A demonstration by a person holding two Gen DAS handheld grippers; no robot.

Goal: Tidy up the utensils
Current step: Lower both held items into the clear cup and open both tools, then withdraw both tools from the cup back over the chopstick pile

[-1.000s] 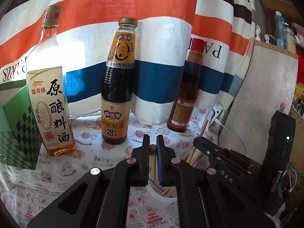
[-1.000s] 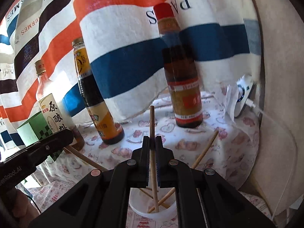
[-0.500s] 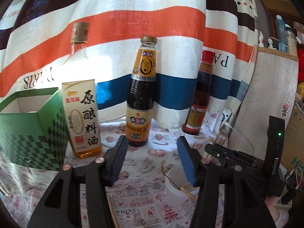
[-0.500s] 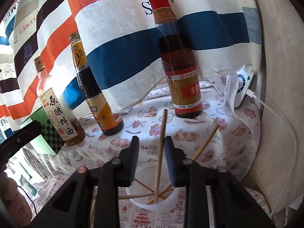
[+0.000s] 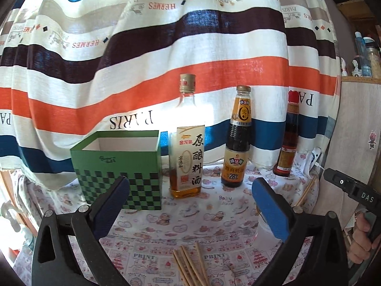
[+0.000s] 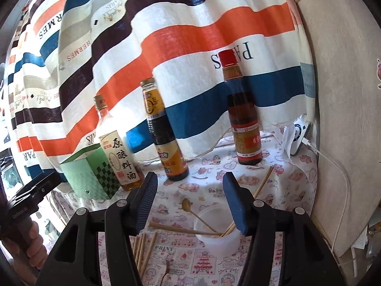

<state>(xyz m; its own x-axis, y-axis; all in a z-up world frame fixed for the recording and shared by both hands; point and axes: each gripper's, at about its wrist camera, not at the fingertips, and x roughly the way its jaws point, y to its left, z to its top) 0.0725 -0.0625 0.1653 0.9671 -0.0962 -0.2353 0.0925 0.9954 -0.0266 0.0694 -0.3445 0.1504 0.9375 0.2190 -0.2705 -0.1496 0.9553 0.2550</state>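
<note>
Now I am opening both jaws, nothing between them: left hand-held gripper [image 5: 190, 205] wide, right hand-held gripper [image 6: 189, 201] half-wide. Some chopsticks are standing in the white cup [image 6: 215, 234]; loose chopsticks [image 5: 190, 268] are lying on the surface [image 5: 214, 219], needing picking next.

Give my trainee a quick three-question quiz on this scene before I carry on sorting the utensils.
1. True or false: the right hand-held gripper is holding a chopstick.
2. What already stands in the white cup? A) chopsticks and a spoon B) a fork C) nothing
3. Fill in: the loose chopsticks lie on the ____, in front of the left hand-held gripper.

Key: 1 false, its opening jaws have nothing between them; 2 A; 3 tablecloth.
</note>
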